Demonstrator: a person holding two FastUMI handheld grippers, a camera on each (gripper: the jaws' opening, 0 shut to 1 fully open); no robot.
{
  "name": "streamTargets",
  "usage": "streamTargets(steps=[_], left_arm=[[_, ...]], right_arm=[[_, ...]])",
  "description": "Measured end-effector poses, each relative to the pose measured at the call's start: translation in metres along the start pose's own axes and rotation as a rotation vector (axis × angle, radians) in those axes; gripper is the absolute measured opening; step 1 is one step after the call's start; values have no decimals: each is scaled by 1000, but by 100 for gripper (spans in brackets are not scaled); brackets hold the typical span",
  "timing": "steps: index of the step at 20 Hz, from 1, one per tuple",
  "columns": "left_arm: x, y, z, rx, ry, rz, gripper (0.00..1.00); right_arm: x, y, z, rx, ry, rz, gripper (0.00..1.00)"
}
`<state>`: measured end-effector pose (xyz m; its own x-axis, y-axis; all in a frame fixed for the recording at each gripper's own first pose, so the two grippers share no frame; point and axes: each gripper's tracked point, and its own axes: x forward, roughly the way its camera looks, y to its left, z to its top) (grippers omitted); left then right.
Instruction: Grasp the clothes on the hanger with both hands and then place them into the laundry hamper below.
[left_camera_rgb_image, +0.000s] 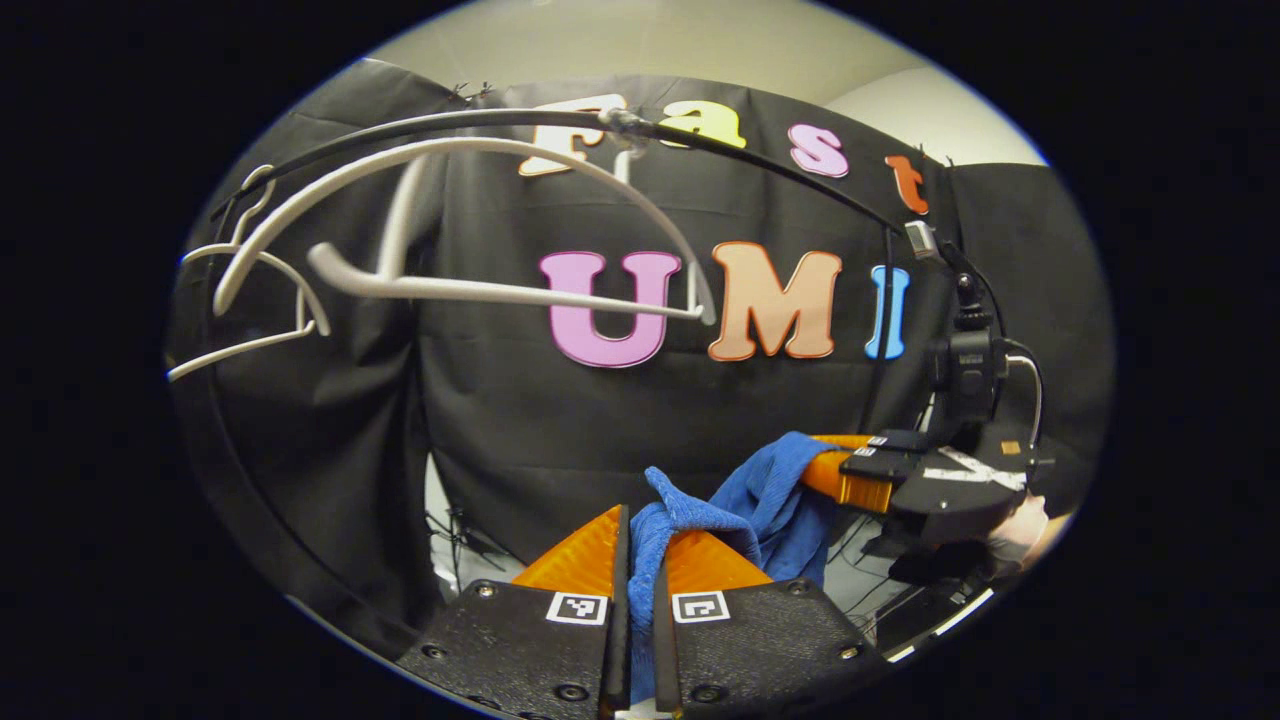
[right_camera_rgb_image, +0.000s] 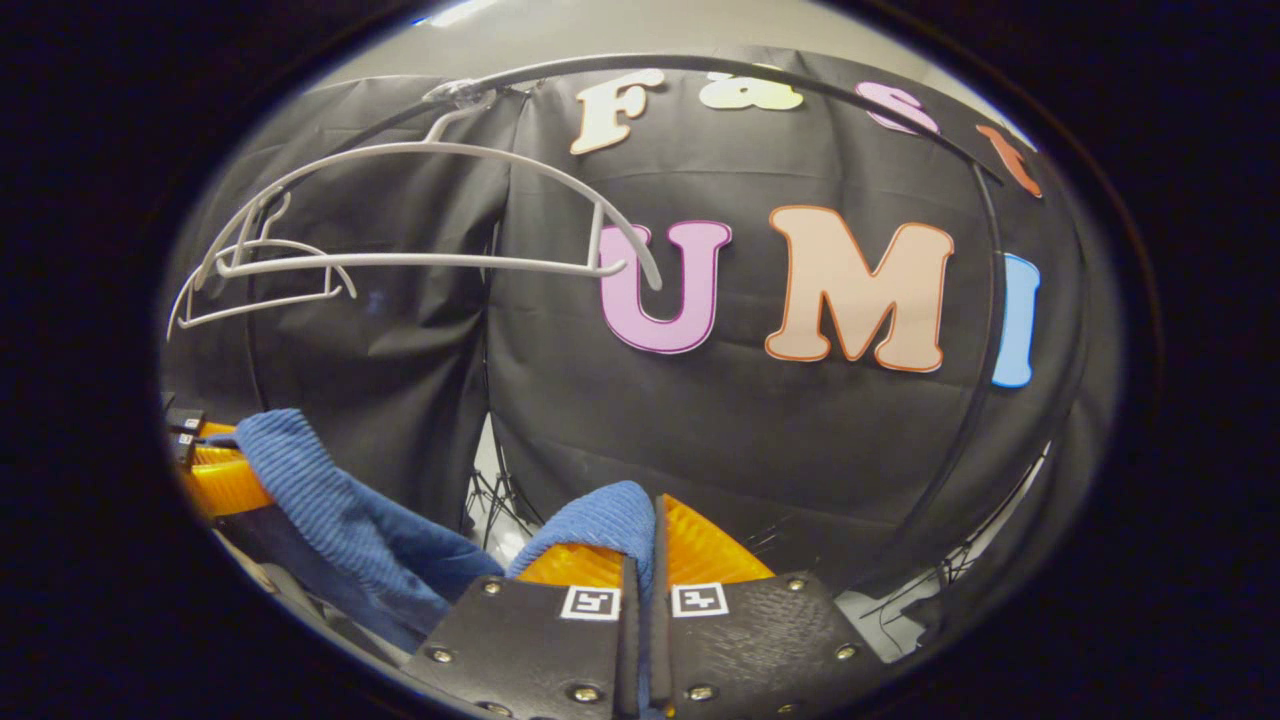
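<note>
A blue ribbed cloth (left_camera_rgb_image: 735, 520) stretches between both grippers, below the hangers. My left gripper (left_camera_rgb_image: 640, 535) is shut on one end of it, the fabric bunched between its fingers. Farther right in the left gripper view, my right gripper (left_camera_rgb_image: 850, 475) pinches the other end, with a hand behind it. In the right gripper view my right gripper (right_camera_rgb_image: 642, 535) is shut on the blue cloth (right_camera_rgb_image: 345, 510), which sags leftward to the left gripper (right_camera_rgb_image: 215, 470). A bare white hanger (left_camera_rgb_image: 450, 220) hangs from the black rail (left_camera_rgb_image: 760, 160) above; the hanger (right_camera_rgb_image: 420, 210) is also up left in the right gripper view.
A second white hanger (left_camera_rgb_image: 250, 300) hangs at the far left of the rail. The rail's black upright (right_camera_rgb_image: 985, 330) curves down on the right. A camera on a mount (left_camera_rgb_image: 965, 360) stands behind the right gripper. Tripod legs and cables (right_camera_rgb_image: 490, 495) sit low behind the cloth wall.
</note>
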<state>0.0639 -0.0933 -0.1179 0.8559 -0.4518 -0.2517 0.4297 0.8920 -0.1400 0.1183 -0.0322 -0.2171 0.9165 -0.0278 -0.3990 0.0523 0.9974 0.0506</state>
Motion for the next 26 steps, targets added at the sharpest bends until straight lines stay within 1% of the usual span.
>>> streamTargets(steps=[2, 4, 5, 8, 10, 11, 12, 20, 26], left_arm=[[11, -14, 6, -13, -16, -50, 10], [22, -28, 5, -48, -19, -92, 10], [27, -34, 0, -70, -7, -109, 9], [43, -45, -16, -115, 33, -135, 10], [52, -48, -31, -108, 63, -148, 10], [55, -50, -41, -98, 84, -154, 12], [59, -51, -50, -91, 109, -158, 10], [72, -64, -125, -46, 282, -202, 10], [69, -61, -183, -17, 431, -200, 10]], right_arm=[[-11, 0, -2, 13, -7, -3, 5], [-11, -3, -5, 24, -3, -11, 5], [-11, -3, -9, 29, 4, -15, 5], [-8, -7, -23, 33, 32, -28, 5], [-7, -10, -38, 35, 63, -38, 5], [-6, -12, -47, 40, 82, -42, 5], [-2, -14, -58, 45, 101, -46, 5], [3, -30, -146, 87, 285, -77, 5], [1, -32, -199, 98, 401, -81, 5]])
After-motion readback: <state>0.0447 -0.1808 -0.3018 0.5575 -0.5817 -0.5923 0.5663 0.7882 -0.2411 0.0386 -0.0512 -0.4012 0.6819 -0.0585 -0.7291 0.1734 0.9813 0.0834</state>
